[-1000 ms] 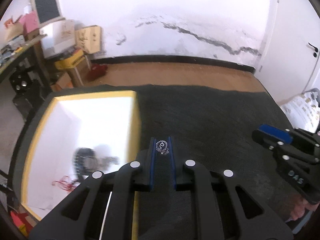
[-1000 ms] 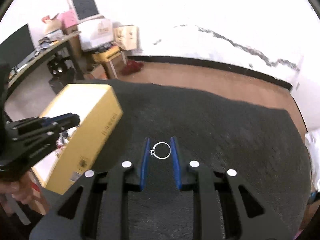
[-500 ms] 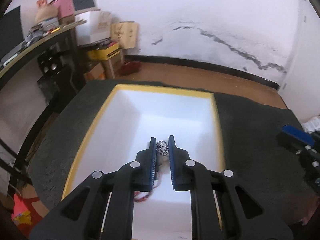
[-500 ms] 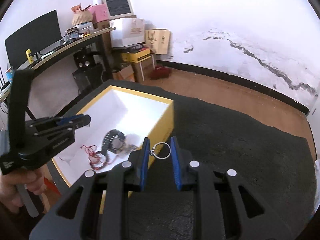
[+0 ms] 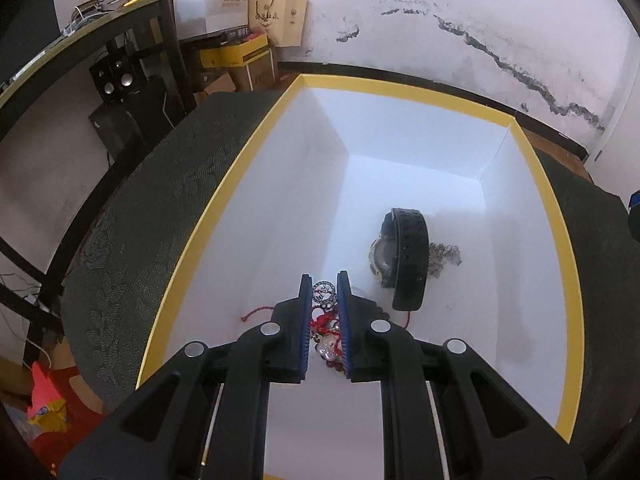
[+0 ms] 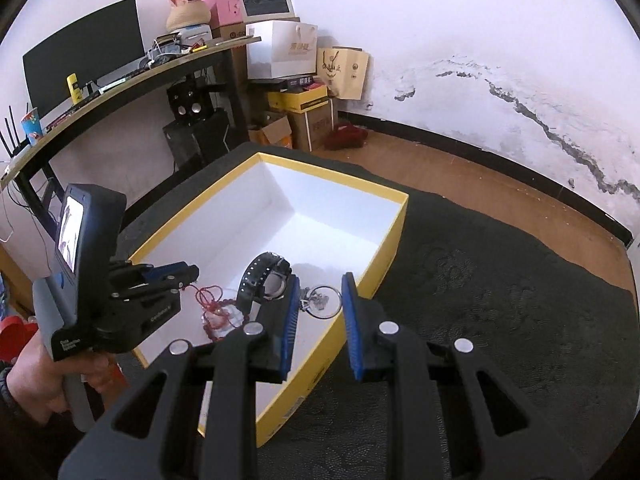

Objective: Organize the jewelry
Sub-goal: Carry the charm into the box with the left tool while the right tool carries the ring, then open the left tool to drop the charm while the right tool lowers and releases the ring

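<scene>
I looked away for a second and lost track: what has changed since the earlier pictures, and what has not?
Both grippers swung from above the dark cloth to the yellow-rimmed white box. The left gripper, carrying the small ornate silver ring, now sits down inside the box; the right gripper, with the thin silver ring, has reached its near rim. Neither let go. The black watch and red cord bracelet still lie inside.

**Both grippers clamped, tilted downward**

The left gripper (image 5: pixel 325 296) points steeply down, jaws nearly together — pinching a small ring (image 5: pixel 323 293). The right gripper (image 6: pixel 319 300) angles down too, clamping a ring (image 6: pixel 322 300). A hand (image 6: pixel 38 376) grips the left handle.
</scene>
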A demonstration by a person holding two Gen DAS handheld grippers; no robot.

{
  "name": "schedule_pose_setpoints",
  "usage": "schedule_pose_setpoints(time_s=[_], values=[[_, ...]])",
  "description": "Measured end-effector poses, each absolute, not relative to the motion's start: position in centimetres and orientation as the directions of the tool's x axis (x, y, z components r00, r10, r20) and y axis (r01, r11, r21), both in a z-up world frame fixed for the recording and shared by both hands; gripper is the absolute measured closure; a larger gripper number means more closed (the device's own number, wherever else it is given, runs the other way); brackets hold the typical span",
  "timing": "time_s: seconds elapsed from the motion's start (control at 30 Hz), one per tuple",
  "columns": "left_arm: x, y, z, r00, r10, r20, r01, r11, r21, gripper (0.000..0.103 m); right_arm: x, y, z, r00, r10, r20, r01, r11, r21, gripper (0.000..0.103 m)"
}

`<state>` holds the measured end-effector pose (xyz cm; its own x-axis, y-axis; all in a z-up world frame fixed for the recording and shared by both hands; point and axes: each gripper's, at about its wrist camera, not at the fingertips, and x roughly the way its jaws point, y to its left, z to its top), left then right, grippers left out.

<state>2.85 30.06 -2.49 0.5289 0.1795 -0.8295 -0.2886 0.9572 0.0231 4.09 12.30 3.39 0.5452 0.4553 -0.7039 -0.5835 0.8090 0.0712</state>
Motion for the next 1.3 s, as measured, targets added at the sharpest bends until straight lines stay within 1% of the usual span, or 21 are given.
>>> schedule_pose_setpoints(time_s=[0.67, 0.77, 0.8, 0.83, 0.87, 0.9, 0.97, 1.0, 1.3], values=[[3.5, 29.4, -3.6, 0.507, 0.176, -0.844, -0.29, 0.957, 0.026, 0.09, 3.7, 11.5, 3.9, 0.545, 0.475, -0.691, -0.592, 0.802, 0.085, 0.081], [3.5, 29.1, -3.7, 0.505, 0.186, -0.843, -0.29, 0.956, 0.037, 0.088, 3.5, 11.6, 4.0, 0.545, 0.475, -0.691, -0.593, 0.801, 0.083, 0.081], [3.5, 29.1, -3.8, 0.504, 0.189, -0.843, -0.292, 0.956, 0.04, 0.08, 3.5, 11.6, 4.0, 0.544, 0.474, -0.692, -0.594, 0.801, 0.082, 0.081], [3.4, 29.1, -3.7, 0.505, 0.189, -0.842, -0.292, 0.956, 0.039, 0.069, 3.6, 11.6, 4.0, 0.544, 0.476, -0.691, -0.593, 0.801, 0.084, 0.081], [3.3, 29.1, -3.6, 0.513, 0.188, -0.838, -0.298, 0.954, 0.032, 0.039, 3.5, 11.7, 4.0, 0.543, 0.476, -0.692, -0.594, 0.8, 0.084, 0.081], [3.1, 29.1, -3.4, 0.522, 0.185, -0.833, -0.302, 0.953, 0.022, 0.024, 3.5, 11.7, 4.0, 0.542, 0.475, -0.693, -0.596, 0.799, 0.082, 0.081], [2.9, 29.1, -2.9, 0.54, 0.174, -0.824, -0.301, 0.953, 0.004, 0.02, 3.5, 11.8, 3.9, 0.54, 0.477, -0.694, -0.6, 0.796, 0.08, 0.081], [2.8, 29.1, -2.8, 0.543, 0.163, -0.824, -0.295, 0.956, -0.006, 0.016, 3.5, 11.9, 3.9, 0.537, 0.476, -0.696, -0.603, 0.794, 0.078, 0.081], [1.0, 28.1, -1.7, 0.57, 0.1, -0.816, -0.249, 0.967, -0.056, 0.009, 3.6, 13.6, 5.4, 0.518, 0.466, -0.718, -0.613, 0.787, 0.068, 0.081]])
